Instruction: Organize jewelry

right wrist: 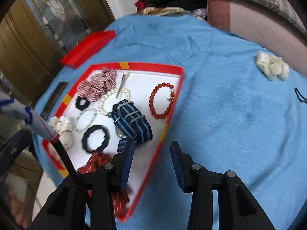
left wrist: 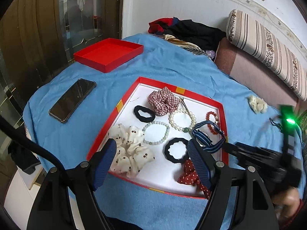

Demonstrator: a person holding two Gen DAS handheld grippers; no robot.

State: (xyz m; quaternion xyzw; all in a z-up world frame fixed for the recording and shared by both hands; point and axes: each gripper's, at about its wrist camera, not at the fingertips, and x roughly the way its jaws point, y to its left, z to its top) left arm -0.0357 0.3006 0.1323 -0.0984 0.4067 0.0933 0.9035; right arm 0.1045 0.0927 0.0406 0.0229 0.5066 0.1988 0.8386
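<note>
Left wrist view shows the left gripper (left wrist: 152, 154) with its jaws spread wide and nothing between them, hanging over the near part of a red box (left wrist: 125, 103) with a white floor that sits on a blue cloth (left wrist: 172, 63). Nearest in the box lie a white dotted scrunchie (left wrist: 131, 151), a red dotted scrunchie (left wrist: 189, 176) and a black hair tie (left wrist: 175, 150). Just beyond are a pale bead bracelet (left wrist: 156, 132) and a blue striped watch strap (left wrist: 208, 136), then a pearl bracelet (left wrist: 182, 118), a red bead bracelet (left wrist: 213, 121) and a second black hair tie (left wrist: 144, 113). A checked scrunchie (left wrist: 163, 101) lies at the far side of the box. In the right wrist view, the right gripper (right wrist: 151, 161) is also open and empty, its left finger over the box floor next to the strap and its right finger over the cloth outside the rim. Out on the cloth, a cream scrunchie (right wrist: 272, 67) lies well apart from the box. Left of the box rests a phone (left wrist: 73, 99), and farther off a red lid (left wrist: 108, 54), with a pile of clothes (left wrist: 188, 30) at the far edge.
</note>
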